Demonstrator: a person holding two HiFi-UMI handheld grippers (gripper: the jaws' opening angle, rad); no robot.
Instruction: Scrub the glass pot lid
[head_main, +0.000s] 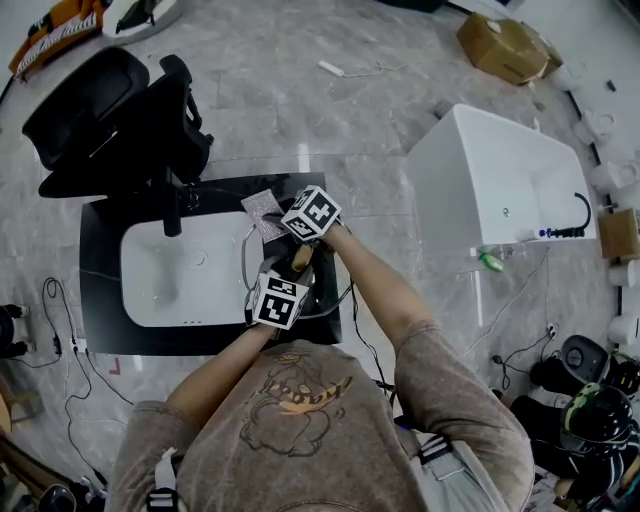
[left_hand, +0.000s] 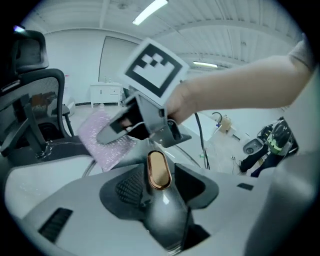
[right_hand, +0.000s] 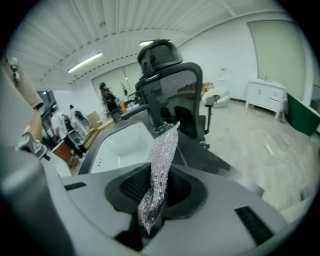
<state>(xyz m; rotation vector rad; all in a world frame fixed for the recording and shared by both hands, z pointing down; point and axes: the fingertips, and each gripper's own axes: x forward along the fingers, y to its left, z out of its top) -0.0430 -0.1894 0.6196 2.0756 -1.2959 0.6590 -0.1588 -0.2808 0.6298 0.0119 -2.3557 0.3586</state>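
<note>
The glass pot lid (head_main: 246, 262) is held over the right end of the white sink, its rim showing as a thin arc. My left gripper (head_main: 291, 270) is shut on the lid's steel knob with a copper top (left_hand: 159, 170), which sits upright between the two dark pads (left_hand: 131, 186). My right gripper (head_main: 283, 222) hovers just beyond the lid, shut on a glittery pink scrub cloth (head_main: 262, 210). The cloth (right_hand: 161, 170) sticks up from those jaws as a folded strip. From the left gripper view the right gripper (left_hand: 114, 131) and the cloth (left_hand: 102, 140) hang just past the knob.
The white sink (head_main: 150, 292) is set in a black counter (head_main: 100, 335) with a black faucet (head_main: 172, 205) at its far edge. A black office chair (head_main: 110, 110) stands behind the counter. A white tub (head_main: 500, 175) stands to the right, and cables lie on the floor.
</note>
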